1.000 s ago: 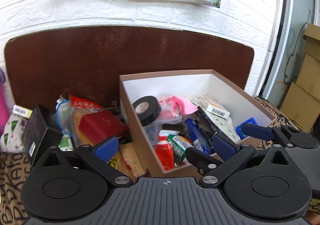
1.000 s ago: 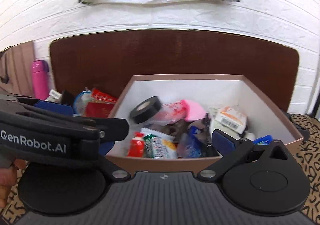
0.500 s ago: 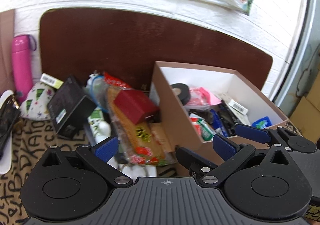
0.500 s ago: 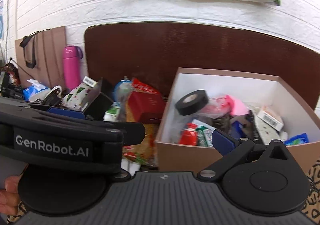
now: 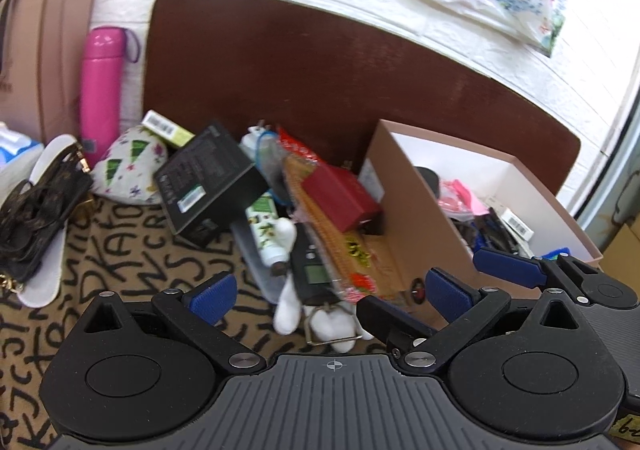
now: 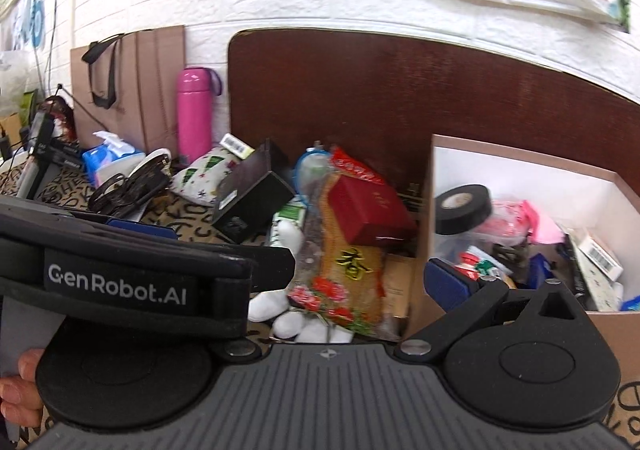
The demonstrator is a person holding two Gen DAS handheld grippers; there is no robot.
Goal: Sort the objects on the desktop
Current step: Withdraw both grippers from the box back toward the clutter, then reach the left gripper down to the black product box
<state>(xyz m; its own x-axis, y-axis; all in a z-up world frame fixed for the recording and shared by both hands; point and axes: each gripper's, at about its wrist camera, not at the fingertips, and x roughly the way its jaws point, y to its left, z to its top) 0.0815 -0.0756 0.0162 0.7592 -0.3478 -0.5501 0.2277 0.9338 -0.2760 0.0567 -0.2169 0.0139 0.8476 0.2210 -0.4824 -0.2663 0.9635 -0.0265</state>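
1. Brown cardboard box, white inside, now sits at the right edge of both views; a second ago it filled the middle. Both cameras have swung left, from the box to the unsorted heap beside it.
2. That swing suggests the next item will be picked from the heap: a red box lying on a snack packet, a black carton, a white plush toy and a small black device with a screen.
3. Left gripper hangs above the plush toy with its blue pads wide apart and nothing between them.
4. Right gripper is empty too; its right pad shows, the left one is hidden behind the other tool, yet the gap reads as wide.
5. Already in the box: a roll of black tape, pink packets and small cartons.
6. Everything rests on a tan tablecloth printed with black letters, backed by a dark wooden board and a white brick wall; a pink flask stands at the far left edge.
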